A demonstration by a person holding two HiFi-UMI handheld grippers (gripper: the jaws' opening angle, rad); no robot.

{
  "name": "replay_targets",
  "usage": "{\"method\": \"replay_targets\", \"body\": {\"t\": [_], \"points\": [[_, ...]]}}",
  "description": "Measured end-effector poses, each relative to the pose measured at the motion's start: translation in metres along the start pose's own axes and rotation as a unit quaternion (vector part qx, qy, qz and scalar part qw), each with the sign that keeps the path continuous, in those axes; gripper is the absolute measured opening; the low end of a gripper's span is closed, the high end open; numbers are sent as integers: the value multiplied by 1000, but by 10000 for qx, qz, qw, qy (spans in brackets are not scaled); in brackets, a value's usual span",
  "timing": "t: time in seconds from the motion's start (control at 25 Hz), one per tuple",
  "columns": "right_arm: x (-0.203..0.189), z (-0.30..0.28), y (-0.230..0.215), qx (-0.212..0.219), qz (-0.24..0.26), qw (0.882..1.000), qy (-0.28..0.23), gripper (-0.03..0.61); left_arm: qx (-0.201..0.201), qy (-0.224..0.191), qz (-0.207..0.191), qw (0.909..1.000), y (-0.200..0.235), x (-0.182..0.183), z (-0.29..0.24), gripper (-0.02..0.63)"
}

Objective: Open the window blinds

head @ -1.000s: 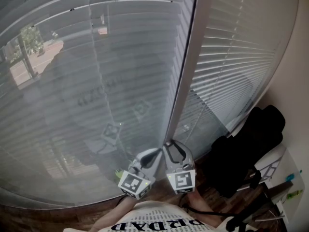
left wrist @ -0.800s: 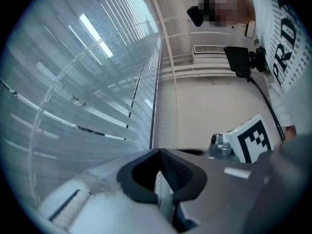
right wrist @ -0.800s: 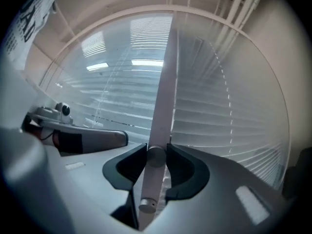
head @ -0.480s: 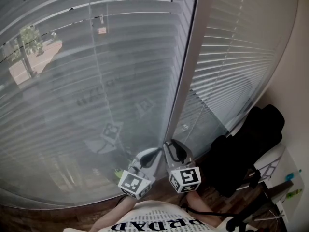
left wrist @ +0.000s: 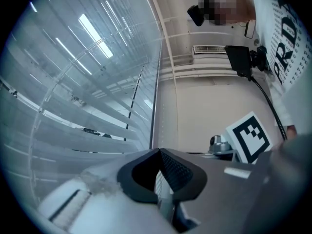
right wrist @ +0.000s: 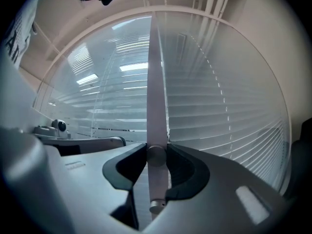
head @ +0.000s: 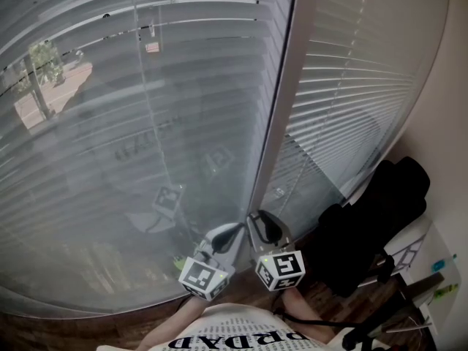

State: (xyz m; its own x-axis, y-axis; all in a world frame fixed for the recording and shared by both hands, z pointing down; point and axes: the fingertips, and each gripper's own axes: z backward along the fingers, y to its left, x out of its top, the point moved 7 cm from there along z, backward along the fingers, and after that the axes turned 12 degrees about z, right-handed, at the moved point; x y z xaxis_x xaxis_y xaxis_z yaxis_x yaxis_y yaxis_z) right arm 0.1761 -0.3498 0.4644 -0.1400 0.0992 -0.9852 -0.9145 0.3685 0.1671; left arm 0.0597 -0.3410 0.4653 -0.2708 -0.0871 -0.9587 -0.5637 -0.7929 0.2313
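Two slatted blinds cover the window: a left blind [head: 110, 123] [left wrist: 73, 106] and a right blind [head: 351, 86] [right wrist: 219, 111]. A pale tilt wand [head: 281, 101] [right wrist: 155, 82] hangs down between them. My right gripper [head: 262, 221] [right wrist: 156, 157] is shut on the wand near its lower end, a round knob of the wand sitting between the pads. My left gripper [head: 235, 231] [left wrist: 160, 152] is just beside it on the left. Its pads meet at the tips with nothing held, and it points slightly upward at the left blind.
A black chair with dark cloth on it [head: 373, 225] stands at the right by the wall [head: 439, 123]. Wood floor [head: 322, 298] shows below the window. The person's printed shirt [head: 241, 335] is at the bottom edge.
The right gripper has rolled about its own axis with the wand in its jaws; its marker cube now shows a different face. The left gripper has stayed still.
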Motion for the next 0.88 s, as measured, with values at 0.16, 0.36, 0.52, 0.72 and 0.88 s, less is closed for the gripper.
{"method": "replay_targets", "body": {"t": [0.16,0.36,0.52,0.72,0.88], "points": [[4,1,4,51,890,9958,218,137,-32,-3,40,10000,-1,2,-1,-8],[12,7,11,85,2069,9777,357,138,-30,-16,51,10000,0,2,0,-8],[15,5,15,176,3254,9440,511,172,27,33,65,10000,0,3,1,-8],[7,-1,13,214,3747,9237,769,172,-72,-72,119,9999,-2,3,0,-8],[4,-1,17,175,4050,9111,753,135,30,11,101,9999,-2,7,1,-8]]}}
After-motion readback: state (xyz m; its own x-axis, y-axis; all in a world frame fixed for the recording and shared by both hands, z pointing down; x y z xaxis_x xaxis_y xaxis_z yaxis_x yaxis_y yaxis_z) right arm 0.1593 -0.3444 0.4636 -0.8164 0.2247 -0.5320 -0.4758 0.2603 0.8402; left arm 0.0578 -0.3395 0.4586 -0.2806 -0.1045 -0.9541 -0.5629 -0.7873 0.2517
